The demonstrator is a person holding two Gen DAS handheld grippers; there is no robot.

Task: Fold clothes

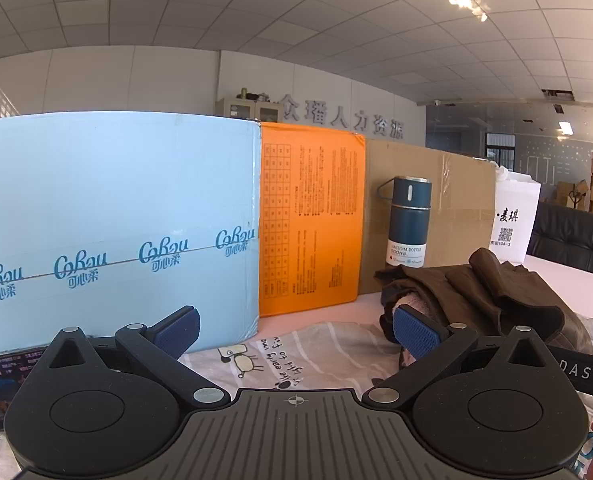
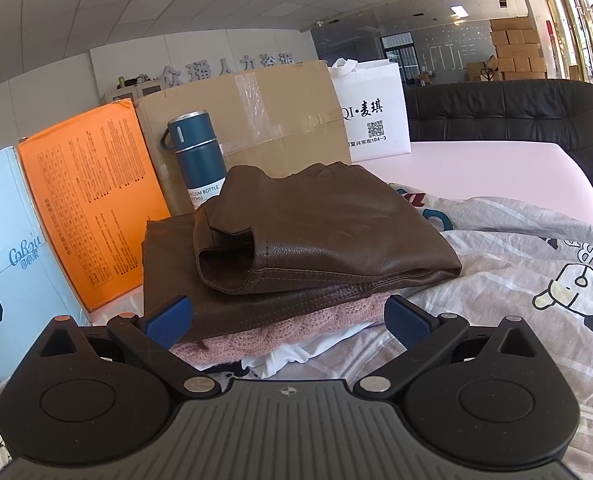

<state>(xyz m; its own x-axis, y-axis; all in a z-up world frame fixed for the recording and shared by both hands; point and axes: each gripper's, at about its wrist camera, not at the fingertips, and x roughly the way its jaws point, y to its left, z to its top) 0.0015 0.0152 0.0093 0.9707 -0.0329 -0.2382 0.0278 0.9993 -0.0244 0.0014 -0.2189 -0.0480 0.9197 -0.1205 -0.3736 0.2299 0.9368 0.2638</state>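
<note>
Two grippers are in play, each with two blue-padded fingers. The left gripper [image 1: 296,334] has its jaws spread wide with nothing between them; the right gripper [image 2: 288,320] is spread just as wide and also grips nothing.

Counted out: one folded brown leather jacket [image 2: 316,236], one pink knitted garment [image 2: 280,330] under it, one white garment [image 2: 292,356] at the bottom of that pile, and one printed cartoon sheet [image 2: 536,280] spread beneath everything. Behind stand one light blue carton [image 1: 112,224], one orange box [image 1: 312,216], one brown cardboard box [image 2: 264,108], one white paper bag [image 2: 372,120] and one dark blue vacuum bottle [image 2: 196,152].

The pile lies directly ahead of the right gripper, its near edge reaching in between the open fingers, with the left finger [image 2: 168,320] just against the jacket's lower edge and the right finger [image 2: 406,320] beside the knit. From the left gripper the same jacket [image 1: 476,296] sits ahead and off to the right, just past its right finger [image 1: 416,334].

The folded jacket's long axis runs across the right gripper's view, left to right. An open sleeve cuff [image 2: 226,250] on top faces toward the left of that gripper.

The bottle stands upright behind the pile, in front of the cardboard box.
</note>
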